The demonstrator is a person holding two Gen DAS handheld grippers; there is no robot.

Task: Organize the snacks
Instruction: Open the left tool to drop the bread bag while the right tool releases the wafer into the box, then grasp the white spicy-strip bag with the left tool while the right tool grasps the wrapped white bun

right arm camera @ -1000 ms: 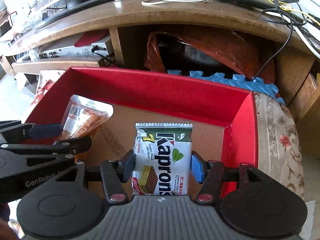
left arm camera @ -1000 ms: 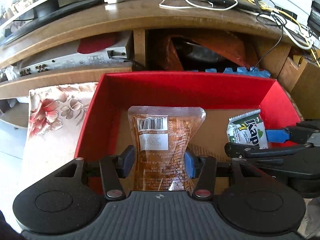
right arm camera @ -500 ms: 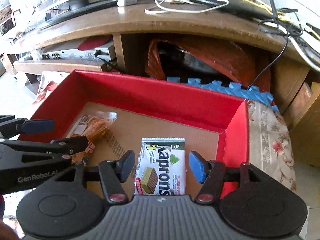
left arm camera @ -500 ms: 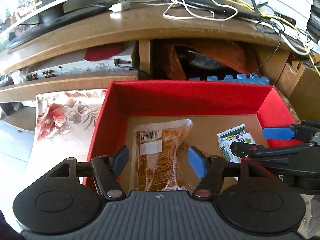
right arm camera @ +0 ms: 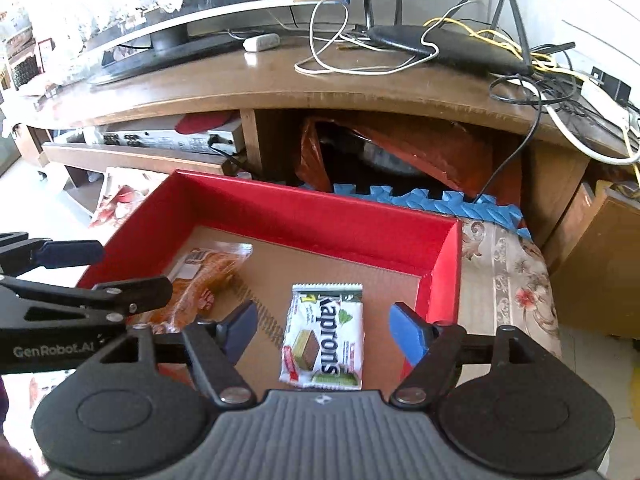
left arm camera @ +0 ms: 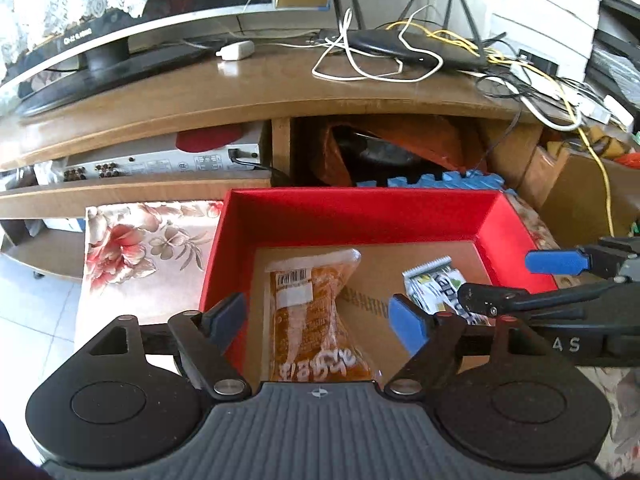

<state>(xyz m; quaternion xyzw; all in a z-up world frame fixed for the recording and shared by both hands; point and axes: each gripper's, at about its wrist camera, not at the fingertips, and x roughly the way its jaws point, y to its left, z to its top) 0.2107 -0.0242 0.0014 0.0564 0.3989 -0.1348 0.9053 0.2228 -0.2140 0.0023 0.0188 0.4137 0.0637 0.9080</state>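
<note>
Both packets have left our grips since a second ago: then each one stood pinched between blue pads, and now they lie flat while both tools have pulled back and higher.

We see the wooden TV stand (left arm camera: 248, 100) as the biggest thing, curving behind everything, with a monitor (left arm camera: 100, 36) on it at the left, a black router (left arm camera: 404, 46) with loose white and yellow cables at the right, and a silver player (left arm camera: 160, 162) on its lower shelf. In front of it sits the red box (left arm camera: 360, 216) with a cardboard floor, resting on a flowered cloth (left arm camera: 132, 248); blue foam tiles (right arm camera: 420, 200) show behind its far wall.

Inside the box, the orange snack bag (left arm camera: 312, 320) lies at the left side and the white wafer packet (right arm camera: 326, 338) lies at the right side, well apart from each other.

Our left gripper (left arm camera: 320, 320) hangs above the near edge of the box with its fingers spread wide, touching nothing, the bag below them. Our right gripper (right arm camera: 324, 328) is spread the same way over the wafer packet. Each tool reaches into the other's view from the side, partly covering the neighbour's snack.
</note>
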